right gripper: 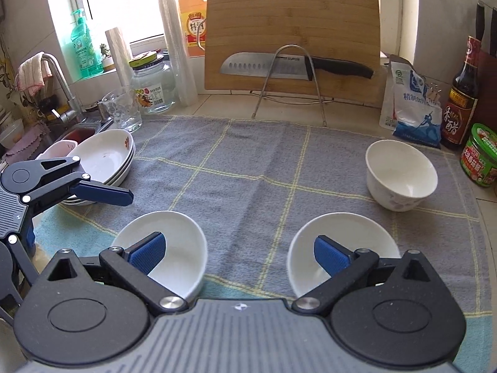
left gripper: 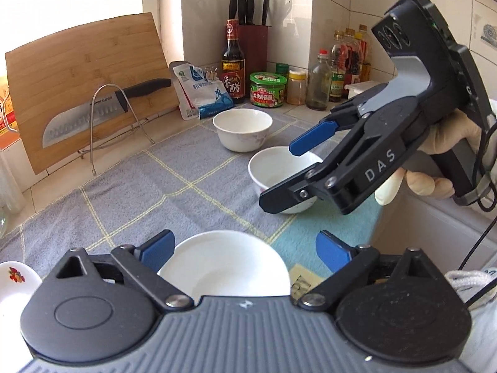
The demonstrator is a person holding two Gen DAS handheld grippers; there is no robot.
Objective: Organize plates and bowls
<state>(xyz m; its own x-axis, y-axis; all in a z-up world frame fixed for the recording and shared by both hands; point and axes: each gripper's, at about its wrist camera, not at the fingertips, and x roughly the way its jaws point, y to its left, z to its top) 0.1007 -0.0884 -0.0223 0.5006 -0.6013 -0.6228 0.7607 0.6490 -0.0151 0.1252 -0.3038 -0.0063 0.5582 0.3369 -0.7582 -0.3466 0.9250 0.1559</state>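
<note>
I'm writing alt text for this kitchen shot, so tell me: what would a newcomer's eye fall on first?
Three white bowls on the grey checked towel: the left bowl and middle bowl nearest, the far bowl at right. Behind them a bamboo cutting board stands upright with a big knife in its wire rack. A stack of plates sits at the towel's left edge, and both grippers hang open, holding nothing.

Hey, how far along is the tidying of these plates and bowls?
Done: the plates sit stacked by the sink. In hand: nothing, the left gripper and right gripper are both open and empty. Left: three white bowls stand apart on the cloth, the near-left bowl, near-right bowl and far bowl.
</note>
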